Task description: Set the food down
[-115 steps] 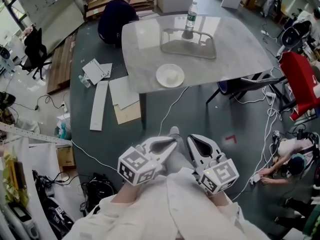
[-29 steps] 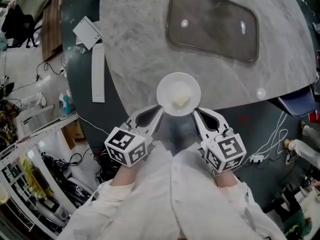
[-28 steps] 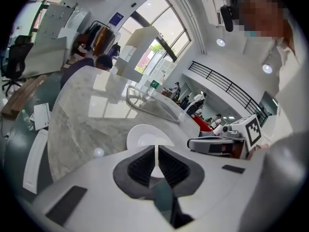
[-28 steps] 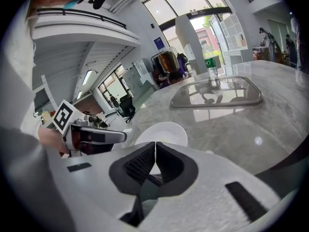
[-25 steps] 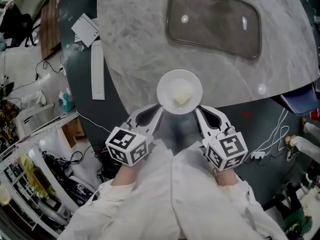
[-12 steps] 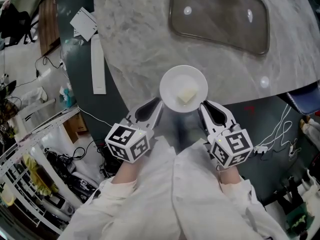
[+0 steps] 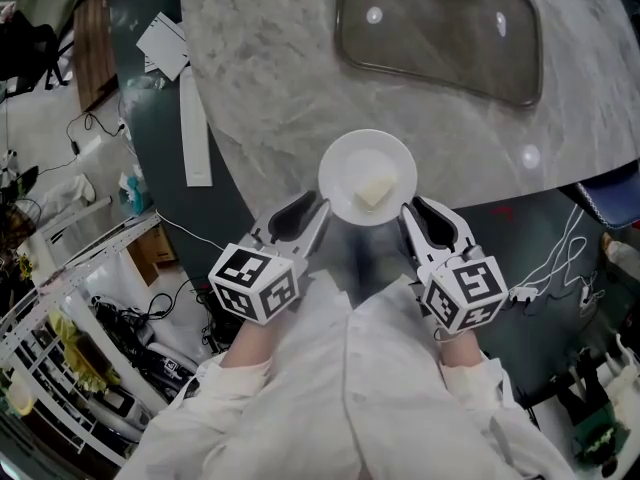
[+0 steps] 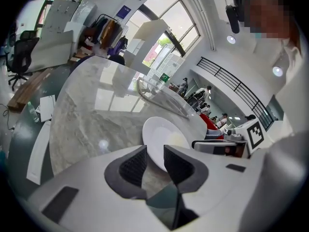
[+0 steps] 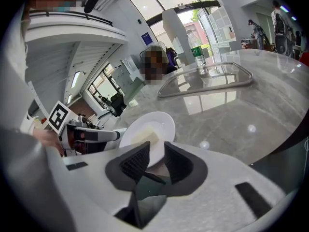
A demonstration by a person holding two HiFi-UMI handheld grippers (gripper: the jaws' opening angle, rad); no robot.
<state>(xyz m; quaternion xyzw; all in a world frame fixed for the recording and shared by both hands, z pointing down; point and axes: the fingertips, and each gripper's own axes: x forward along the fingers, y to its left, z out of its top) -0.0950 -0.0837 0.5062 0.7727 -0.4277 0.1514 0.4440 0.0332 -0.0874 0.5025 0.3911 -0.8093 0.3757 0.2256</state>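
Note:
A white plate (image 7: 367,178) with a pale yellow block of food (image 7: 374,192) rests on the grey marble table (image 7: 260,88) near its front edge. My left gripper (image 7: 318,206) sits at the plate's left rim and my right gripper (image 7: 412,208) at its right rim. The jaws of both have just been opening. In the left gripper view the plate (image 8: 161,137) has its rim between the parted jaws of the gripper (image 8: 155,157), with a gap beside it. In the right gripper view the rim of the plate (image 9: 145,129) also lies loosely between that gripper's (image 9: 157,157) jaws.
A clear glass tray (image 7: 440,28) lies further back on the table, with a water bottle (image 9: 197,57) beyond it. Papers and a white board (image 7: 195,118) lie on the floor at left. Cables (image 7: 560,258) run at right, beside a dark chair (image 7: 610,183).
The plate and both grippers have sunk a little onto the table's front edge. Both pairs of jaws have parted from the rim they were shut on.

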